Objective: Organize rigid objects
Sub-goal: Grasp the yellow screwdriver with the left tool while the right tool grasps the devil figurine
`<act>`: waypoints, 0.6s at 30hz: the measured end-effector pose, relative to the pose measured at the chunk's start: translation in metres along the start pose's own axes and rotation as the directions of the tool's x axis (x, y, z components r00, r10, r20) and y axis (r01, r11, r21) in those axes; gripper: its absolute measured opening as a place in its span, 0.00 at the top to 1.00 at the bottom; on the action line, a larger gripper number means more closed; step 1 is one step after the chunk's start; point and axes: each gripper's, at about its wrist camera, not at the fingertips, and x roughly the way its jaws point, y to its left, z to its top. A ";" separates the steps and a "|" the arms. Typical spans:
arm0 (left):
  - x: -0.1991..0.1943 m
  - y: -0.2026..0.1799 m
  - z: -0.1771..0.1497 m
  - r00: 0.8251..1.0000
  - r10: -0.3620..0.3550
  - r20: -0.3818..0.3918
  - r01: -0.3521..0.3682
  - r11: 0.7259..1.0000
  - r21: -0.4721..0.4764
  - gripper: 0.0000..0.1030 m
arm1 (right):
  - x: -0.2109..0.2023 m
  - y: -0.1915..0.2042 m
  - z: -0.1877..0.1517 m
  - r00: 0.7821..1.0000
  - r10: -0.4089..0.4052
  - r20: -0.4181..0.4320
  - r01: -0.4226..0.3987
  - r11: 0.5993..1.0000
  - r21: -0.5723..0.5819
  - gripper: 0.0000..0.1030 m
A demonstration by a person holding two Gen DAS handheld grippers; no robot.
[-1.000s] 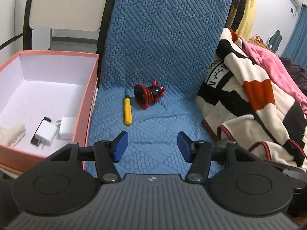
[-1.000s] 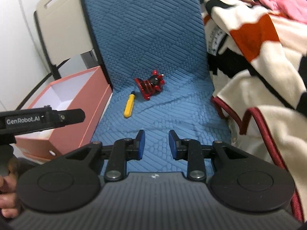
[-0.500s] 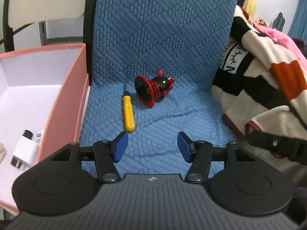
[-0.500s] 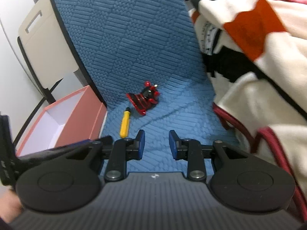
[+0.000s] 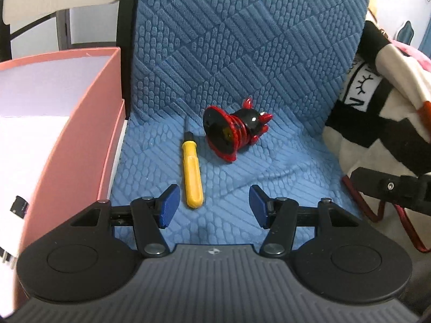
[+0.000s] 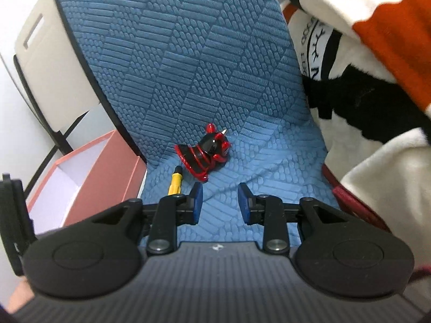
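Observation:
A yellow-handled screwdriver (image 5: 191,173) lies on the blue quilted seat (image 5: 269,177), tip pointing away. A red and black toy figure (image 5: 233,132) lies on its side just right of it. My left gripper (image 5: 212,206) is open and empty, hovering just short of the screwdriver's handle end. My right gripper (image 6: 219,202) is open and empty, a little short of the toy (image 6: 204,156); the screwdriver (image 6: 175,183) is partly hidden behind its left finger. The pink box (image 5: 78,140) stands left of the seat.
A striped blanket (image 5: 382,99) is piled on the right of the seat, also in the right wrist view (image 6: 377,80). The blue backrest (image 5: 242,40) rises behind the objects. A white folding chair (image 6: 43,53) stands behind the box. The right gripper's body (image 5: 393,188) shows at the left wrist view's right edge.
Both grippers have moved forward toward the screwdriver and toy. The left one has drifted right, so less of the box interior shows. Jaw openings are unchanged.

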 end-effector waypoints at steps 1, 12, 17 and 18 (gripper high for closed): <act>0.005 0.000 0.001 1.000 -0.002 -0.013 0.002 1.000 -0.005 0.39 | 0.004 -0.002 0.001 1.000 0.001 -0.006 -0.001 1.000 0.009 0.68; 0.041 0.003 0.013 0.999 0.011 -0.045 -0.011 1.000 0.004 0.39 | 0.062 -0.010 0.023 0.998 0.025 -0.064 -0.021 0.997 0.068 0.35; 0.053 0.004 0.019 0.999 0.022 -0.044 -0.021 1.000 0.019 0.39 | 0.088 -0.016 0.032 0.993 0.085 -0.086 -0.071 0.986 0.152 0.22; 0.055 0.005 0.019 0.999 0.026 -0.048 -0.025 0.999 0.023 0.39 | 0.093 -0.018 0.034 0.990 0.104 -0.093 -0.085 0.979 0.185 0.22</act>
